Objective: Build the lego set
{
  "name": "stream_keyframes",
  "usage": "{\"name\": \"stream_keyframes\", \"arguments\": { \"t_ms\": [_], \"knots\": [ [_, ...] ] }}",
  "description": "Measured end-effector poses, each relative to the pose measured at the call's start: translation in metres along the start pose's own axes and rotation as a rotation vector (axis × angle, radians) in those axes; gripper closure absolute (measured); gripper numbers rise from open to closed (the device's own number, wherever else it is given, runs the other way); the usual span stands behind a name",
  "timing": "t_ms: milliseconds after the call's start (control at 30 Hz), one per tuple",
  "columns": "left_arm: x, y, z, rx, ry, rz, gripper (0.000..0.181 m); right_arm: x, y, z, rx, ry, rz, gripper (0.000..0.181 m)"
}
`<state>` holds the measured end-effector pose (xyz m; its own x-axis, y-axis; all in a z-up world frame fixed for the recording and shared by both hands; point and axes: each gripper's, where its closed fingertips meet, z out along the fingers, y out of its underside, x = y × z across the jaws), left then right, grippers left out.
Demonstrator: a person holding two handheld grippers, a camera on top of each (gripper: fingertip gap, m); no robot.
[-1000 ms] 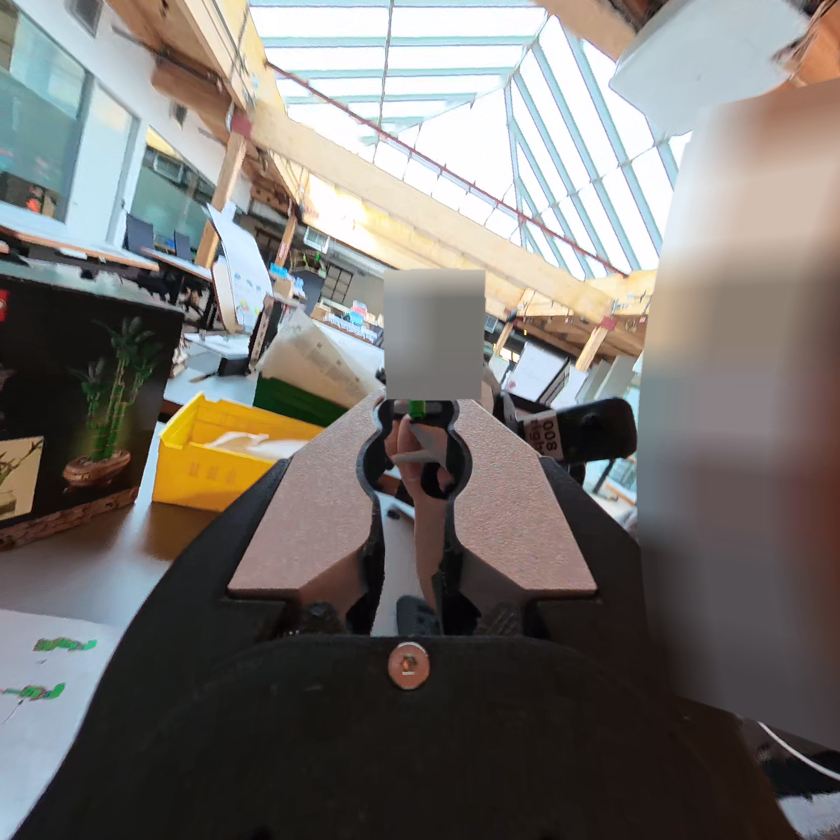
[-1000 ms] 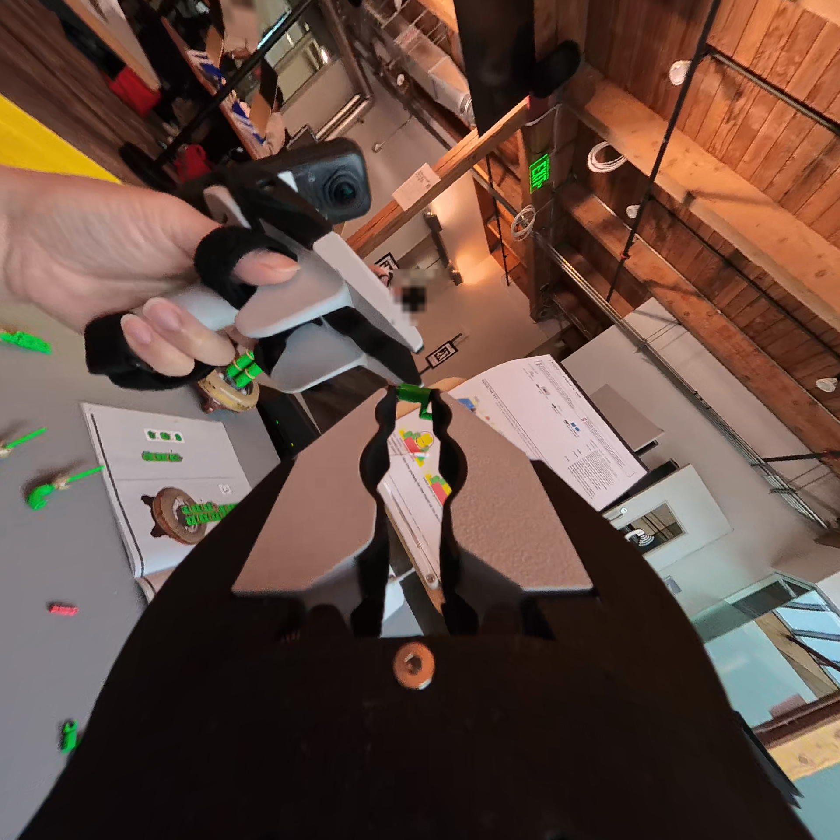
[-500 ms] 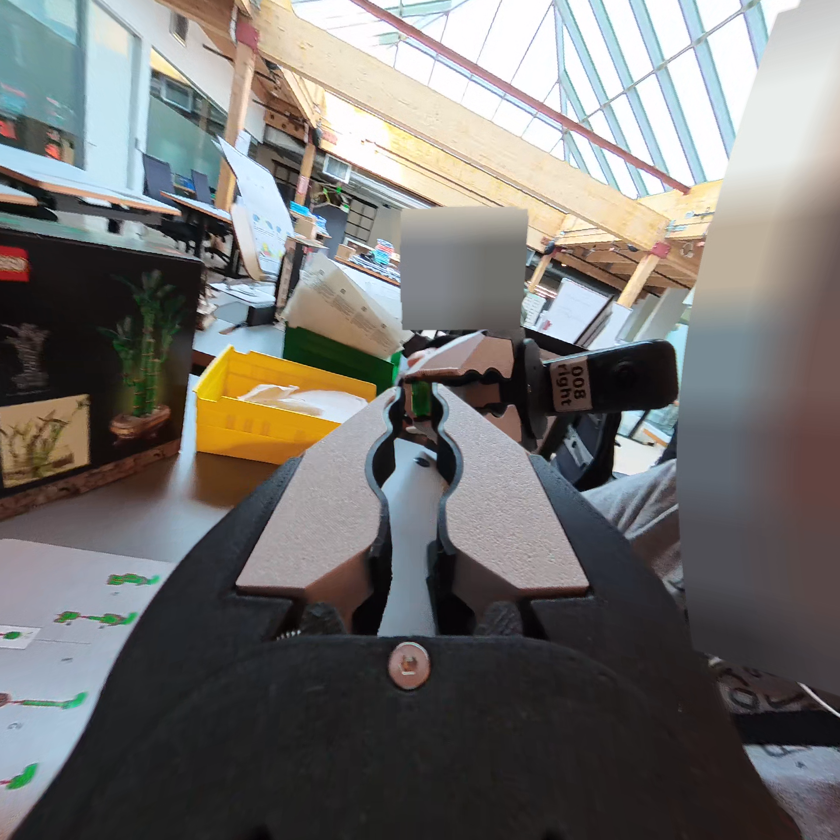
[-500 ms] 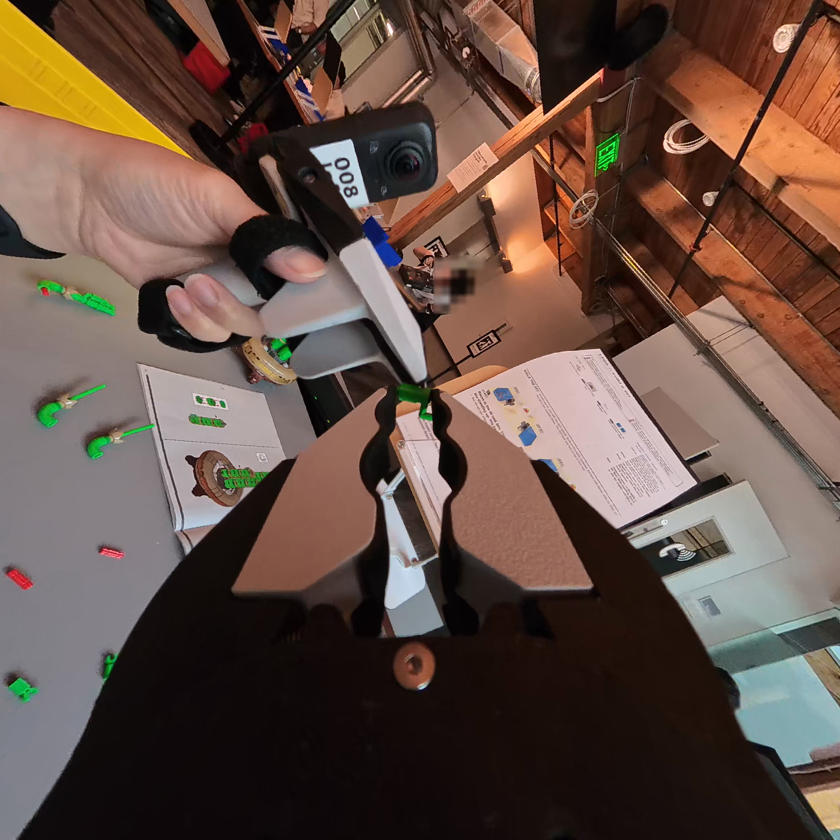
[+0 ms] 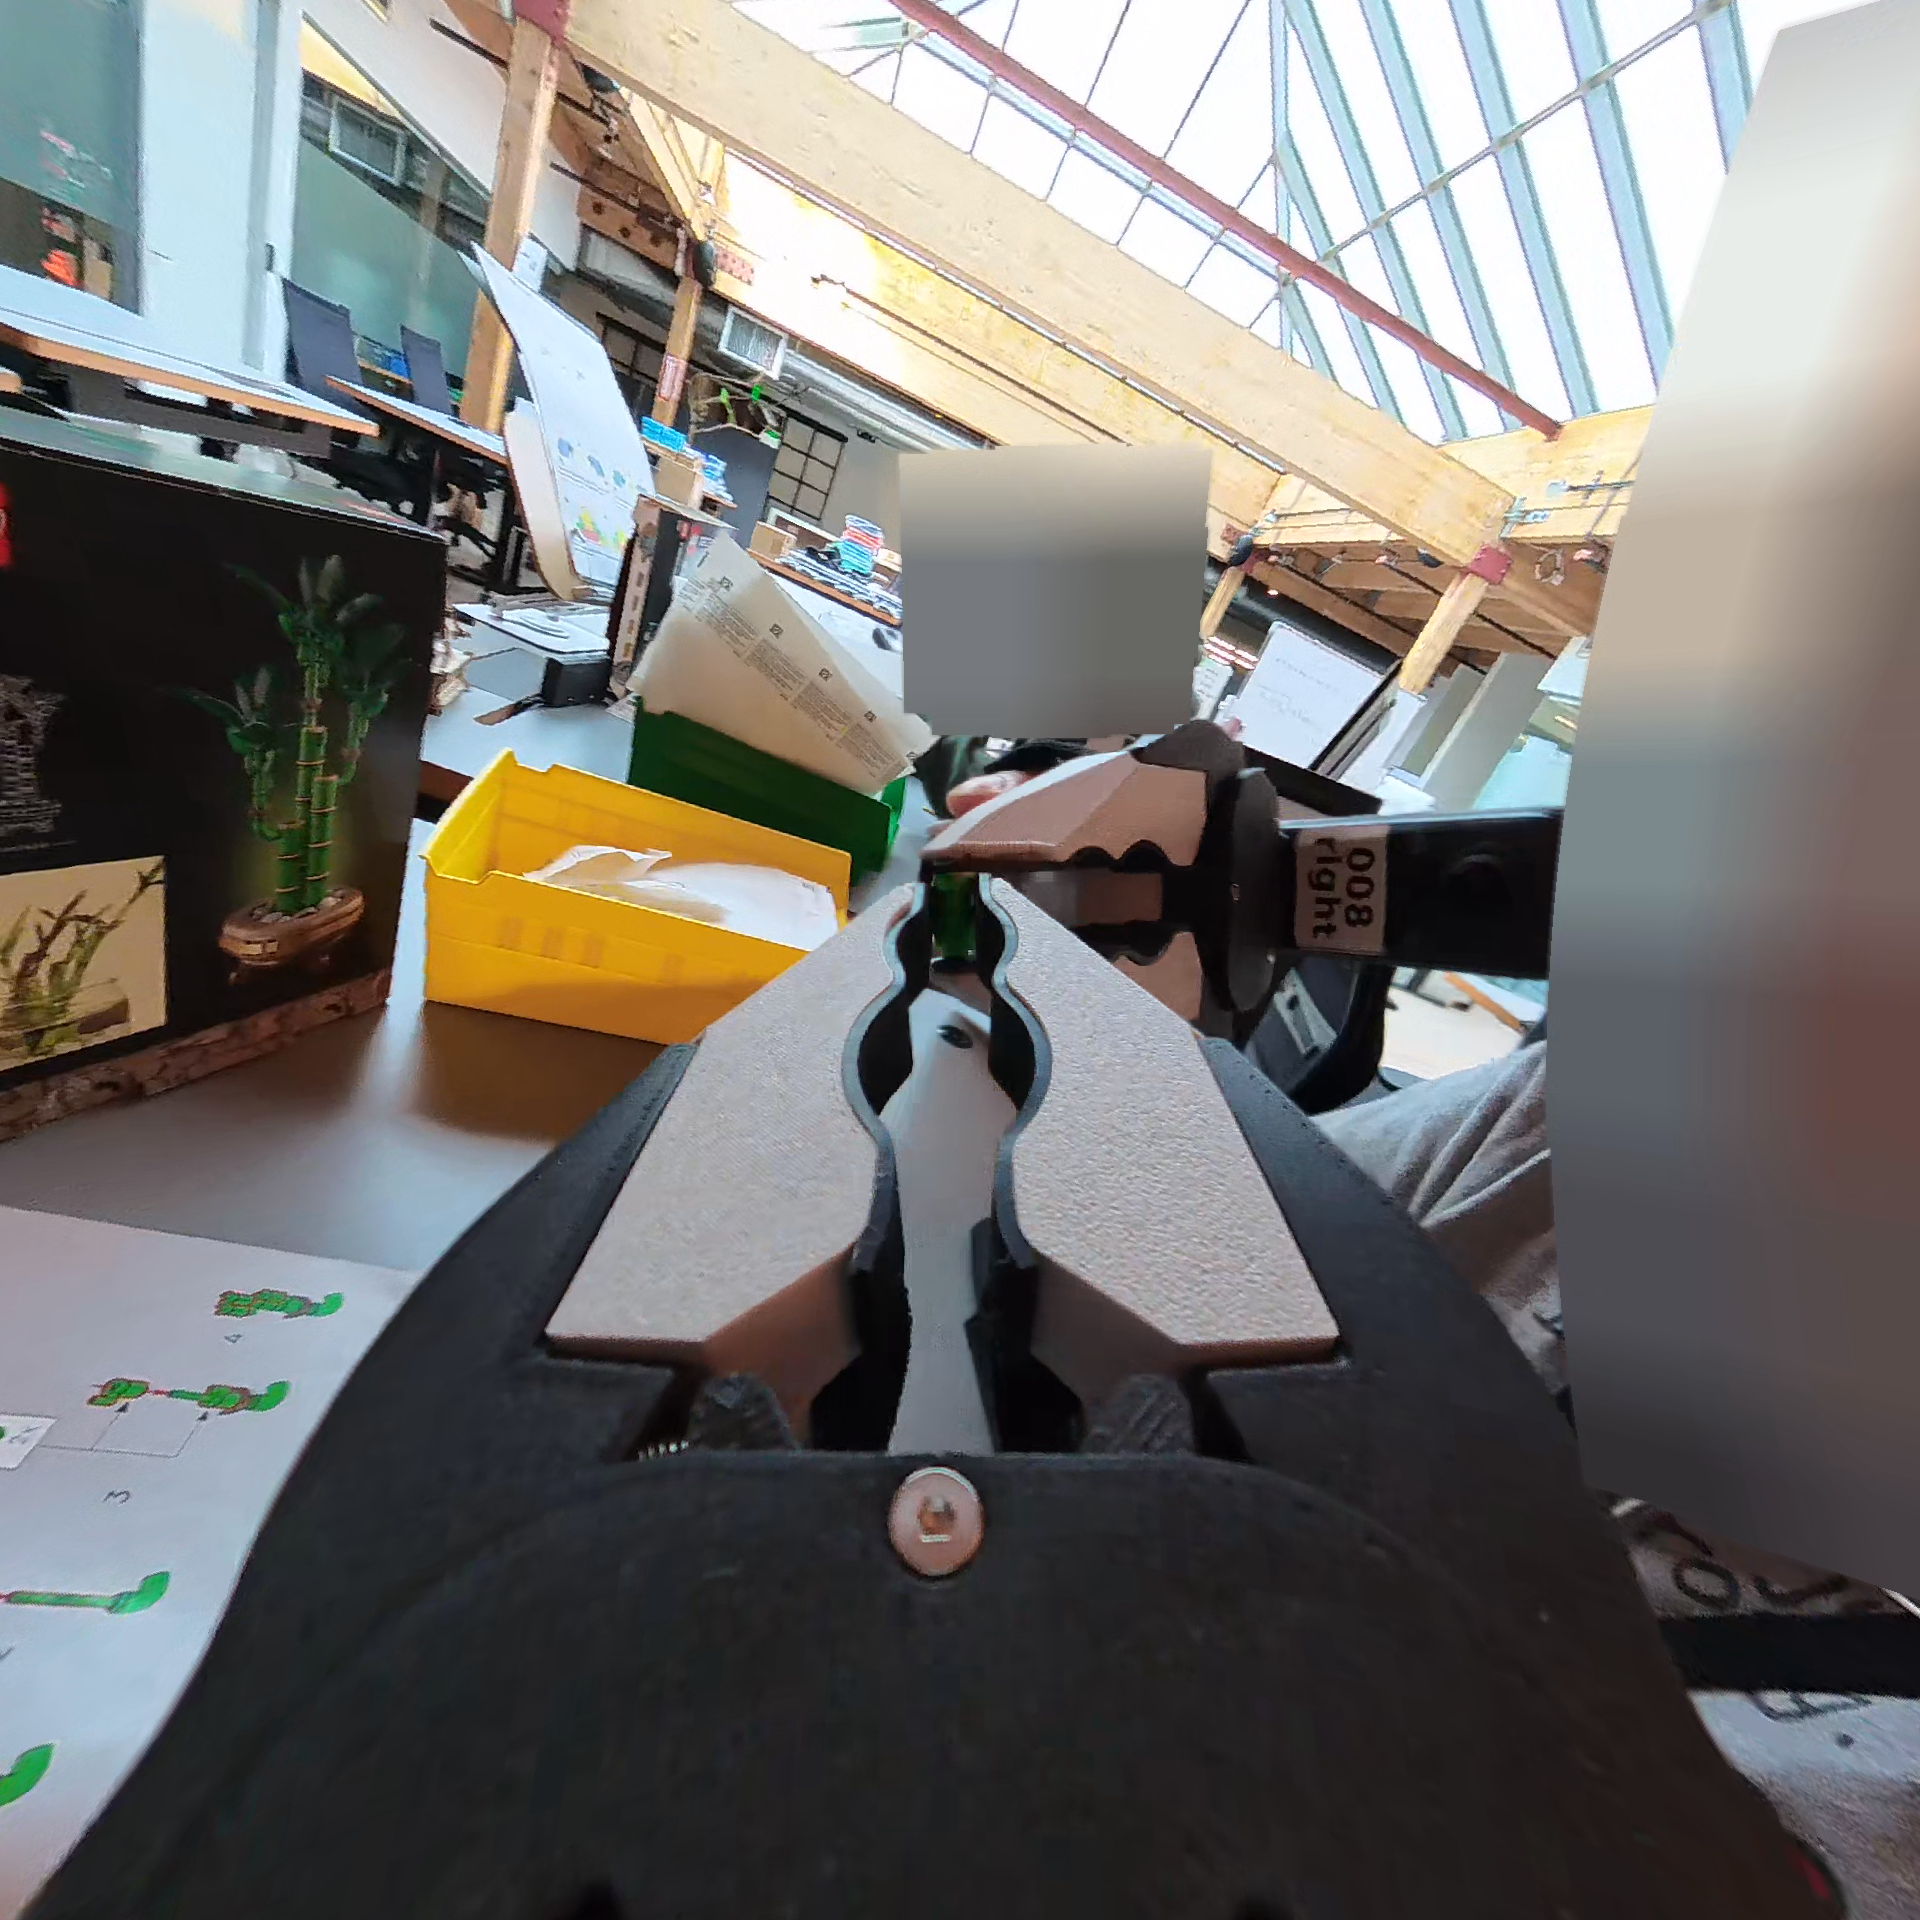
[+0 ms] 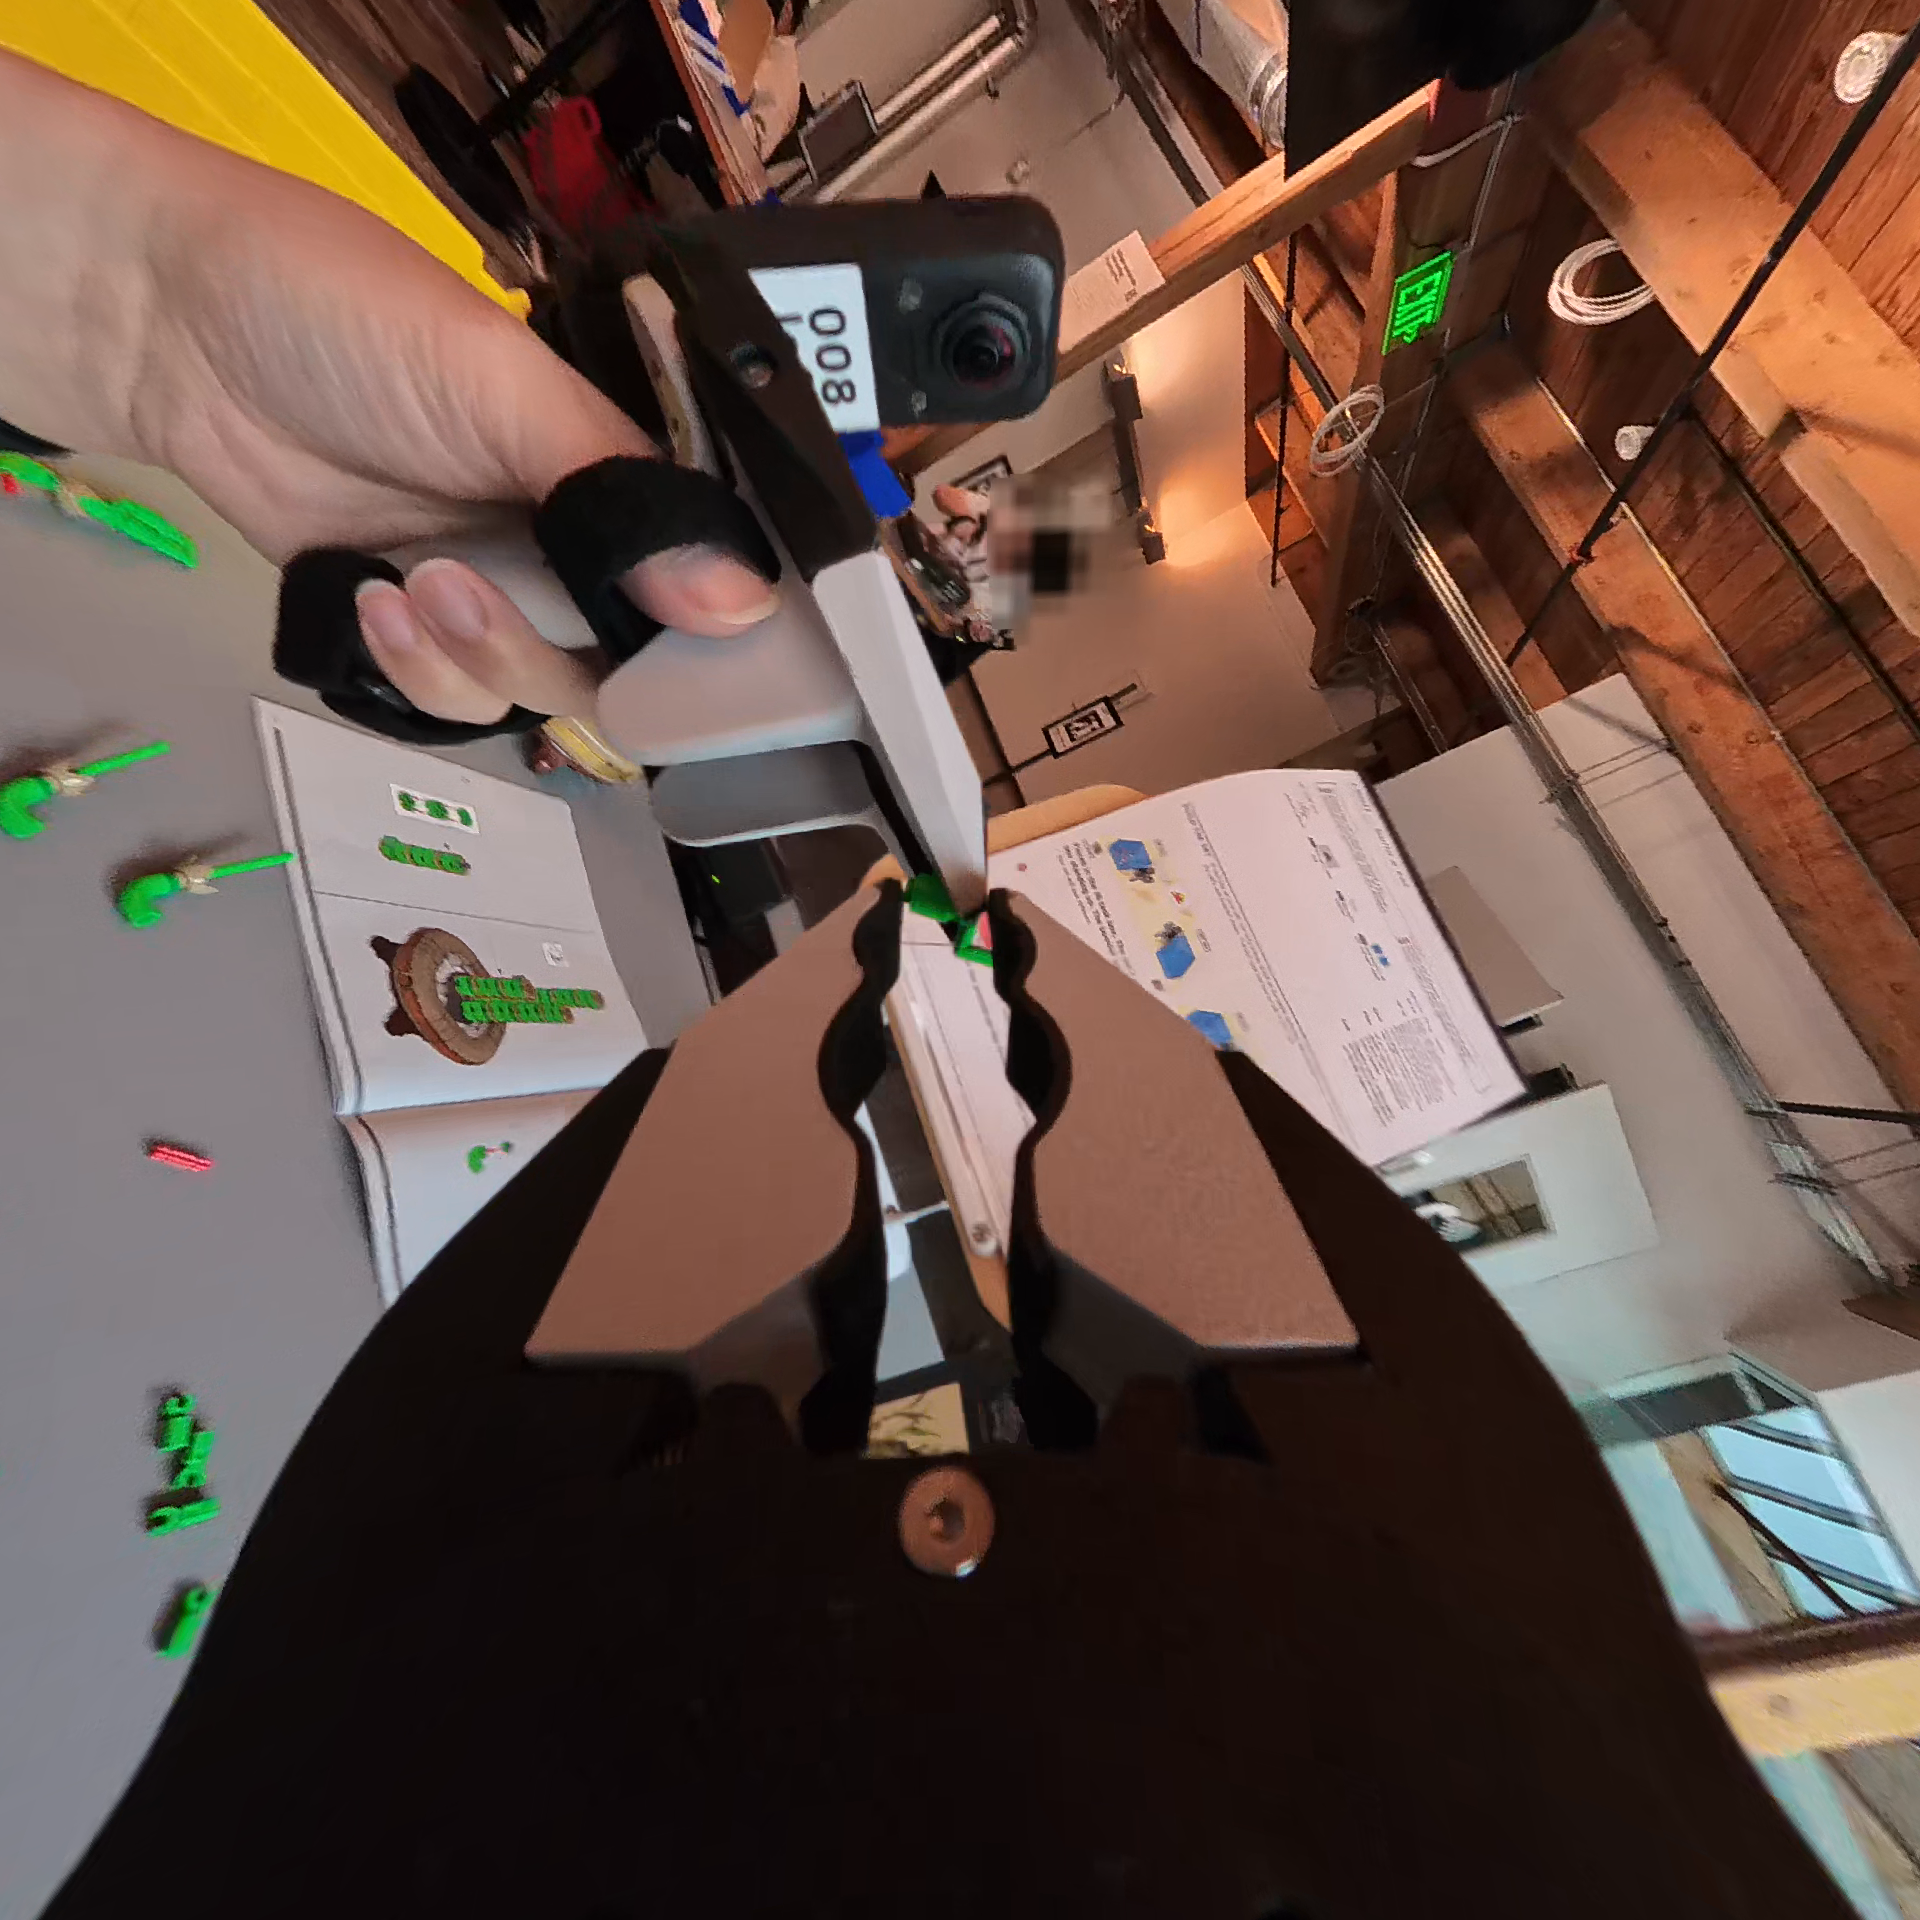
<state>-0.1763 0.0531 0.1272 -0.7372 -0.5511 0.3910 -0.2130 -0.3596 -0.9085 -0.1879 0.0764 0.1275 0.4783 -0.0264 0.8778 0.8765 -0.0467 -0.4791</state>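
Left wrist view shows both grippers' jaws meeting tip to tip above the desk (image 5: 312, 1122), left gripper (image 5: 951, 914) pinching a green lego piece (image 5: 951, 925) upright, right gripper (image 6: 940, 920) pinching its own green piece (image 6: 930, 896) crosswise.

Daylight poured through the skylight (image 5: 1299, 177), blown out white. Wide-angle bending curved the edges. The green pieces (image 6: 182, 1496) on the table were smeared; warm lamplight lit the wooden wall (image 6: 1714, 436).

Glazed skylight (image 5: 1403, 156) overhead, carried on timber beams (image 5: 1039, 270); daylight strong. Desks (image 5: 208, 384) and chairs (image 5: 322, 343) far left. Plank ceiling (image 6: 1714, 436) dark brown. White wall (image 6: 1174, 665) beyond, lit warm.
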Motion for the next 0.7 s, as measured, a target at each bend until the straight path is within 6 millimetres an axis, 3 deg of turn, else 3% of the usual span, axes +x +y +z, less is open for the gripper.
{"name": "stream_keyframes", "arguments": {
  "t_ms": [133, 300, 567, 700],
  "knots": [
    [-0.008, -0.004, 0.002, 0.051, -0.056, -0.008, 0.176, 0.002, -0.002, 0.004, -0.058, 0.073, -0.066, 0.156],
    [-0.015, -0.003, 0.006, 0.071, -0.105, 0.016, 0.176, 0.008, 0.012, 0.007, -0.178, 0.123, -0.061, 0.16],
    [-0.015, -0.004, 0.008, 0.078, -0.126, 0.054, 0.176, 0.006, 0.016, 0.008, -0.185, 0.097, 0.014, 0.167],
    [-0.003, -0.009, 0.005, 0.086, -0.039, 0.03, 0.152, 0.011, 0.019, 0.005, -0.181, 0.105, 0.039, 0.168]
  ]
}}
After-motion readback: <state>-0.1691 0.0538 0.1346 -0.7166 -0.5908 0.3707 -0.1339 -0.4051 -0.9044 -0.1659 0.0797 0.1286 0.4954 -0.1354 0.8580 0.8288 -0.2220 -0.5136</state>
